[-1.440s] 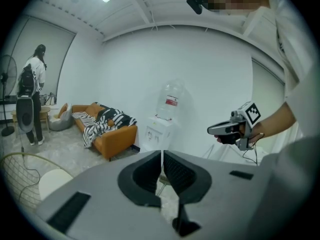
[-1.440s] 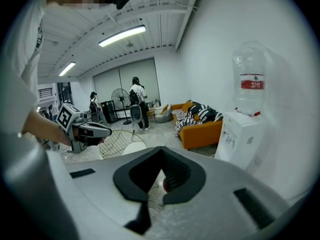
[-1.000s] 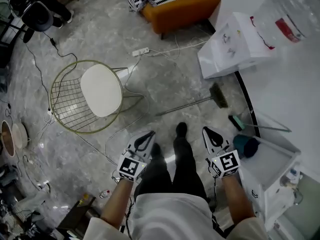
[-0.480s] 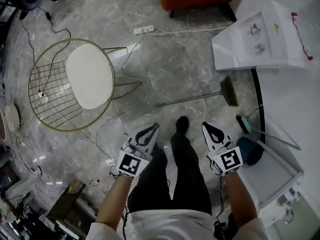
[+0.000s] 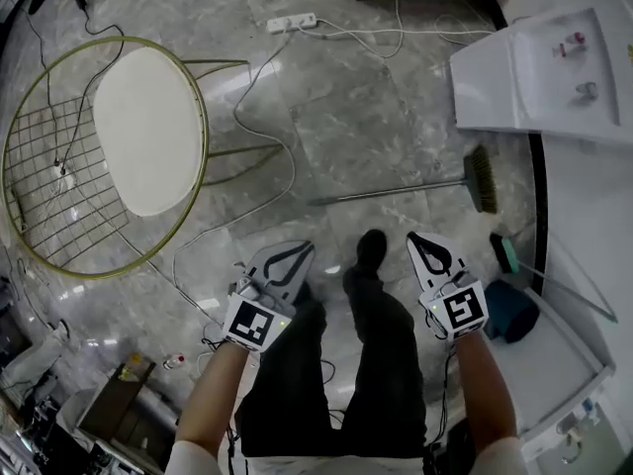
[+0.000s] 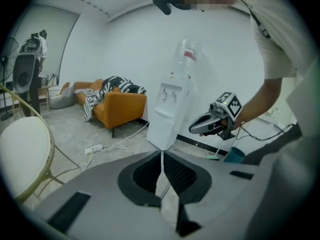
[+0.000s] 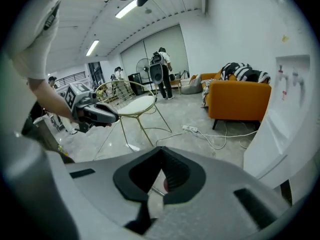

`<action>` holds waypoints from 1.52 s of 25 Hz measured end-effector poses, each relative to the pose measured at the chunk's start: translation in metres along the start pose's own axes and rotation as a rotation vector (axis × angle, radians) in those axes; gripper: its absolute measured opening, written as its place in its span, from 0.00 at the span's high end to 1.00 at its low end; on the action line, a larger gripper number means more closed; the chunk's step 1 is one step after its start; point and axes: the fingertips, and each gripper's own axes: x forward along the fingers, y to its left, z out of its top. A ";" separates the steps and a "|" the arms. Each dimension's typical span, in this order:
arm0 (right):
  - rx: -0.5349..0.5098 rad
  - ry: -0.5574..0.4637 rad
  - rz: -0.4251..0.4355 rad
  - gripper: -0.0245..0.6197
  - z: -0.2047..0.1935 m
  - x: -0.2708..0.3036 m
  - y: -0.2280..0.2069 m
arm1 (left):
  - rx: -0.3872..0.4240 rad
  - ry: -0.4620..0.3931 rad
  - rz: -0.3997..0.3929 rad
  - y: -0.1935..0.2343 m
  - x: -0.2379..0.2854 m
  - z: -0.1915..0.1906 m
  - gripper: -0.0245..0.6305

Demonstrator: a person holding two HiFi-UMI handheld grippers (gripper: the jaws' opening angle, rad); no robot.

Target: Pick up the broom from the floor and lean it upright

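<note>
A broom (image 5: 396,192) is lying flat on the grey marble floor (image 5: 386,97). Its bristle head is resting near the white water dispenser (image 5: 539,77) at the floor's right edge, and its handle is stretching toward the wire chair (image 5: 148,127). The person is holding the left gripper (image 5: 290,257) and right gripper (image 5: 423,245) above the floor on either side of a dark shoe (image 5: 372,247), apart from the handle. Both grippers' jaws are sitting pressed together, gripping nothing.

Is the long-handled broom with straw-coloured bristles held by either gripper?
No, the broom lies flat on the grey stone floor, clear of the left gripper and the right gripper.
</note>
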 end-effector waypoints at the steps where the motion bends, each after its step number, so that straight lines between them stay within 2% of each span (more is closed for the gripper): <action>1: 0.003 0.013 0.012 0.97 -0.010 0.011 -0.001 | 0.014 0.001 -0.015 0.004 0.006 -0.010 0.94; 5: -0.029 0.024 0.050 0.97 -0.046 0.051 -0.009 | 0.054 0.014 -0.064 0.018 0.032 -0.049 0.94; 9: -0.039 0.031 0.075 0.97 -0.075 0.089 -0.021 | -0.004 -0.001 -0.075 0.040 0.060 -0.085 0.94; 15: -0.075 0.018 0.132 0.96 -0.113 0.136 -0.030 | 0.009 -0.023 -0.097 0.072 0.099 -0.134 0.94; 18: -0.076 0.029 0.169 0.96 -0.137 0.157 -0.032 | -0.004 -0.002 -0.129 0.079 0.119 -0.152 0.94; 23: -0.109 0.053 0.194 0.96 -0.184 0.189 -0.038 | 0.059 0.003 -0.195 0.087 0.155 -0.204 0.94; 31: -0.148 0.085 0.236 0.93 -0.250 0.234 -0.036 | 0.050 0.031 -0.277 0.091 0.178 -0.257 0.94; 38: -0.147 0.129 0.284 0.90 -0.302 0.266 -0.023 | -0.040 0.038 -0.315 0.091 0.178 -0.288 0.94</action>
